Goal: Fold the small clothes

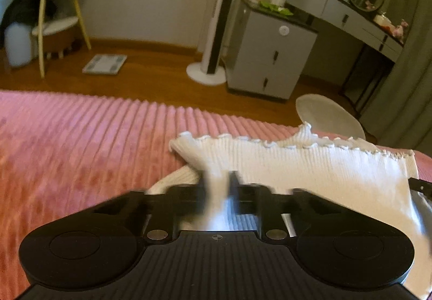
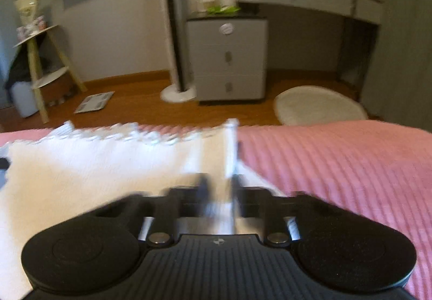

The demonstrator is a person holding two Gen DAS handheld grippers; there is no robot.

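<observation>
Left gripper (image 1: 219,181) is pinched tight on a fold of the white ribbed garment (image 1: 310,165); right gripper (image 2: 220,181) is likewise clamped on its opposite edge. The top, with a frilled hem, stretches between the 2 grippers over the pink ribbed bedspread (image 1: 81,143).

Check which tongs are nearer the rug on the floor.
Right. The right tongs grip the white top on the side toward the rug; the left tongs grip its far side.
</observation>
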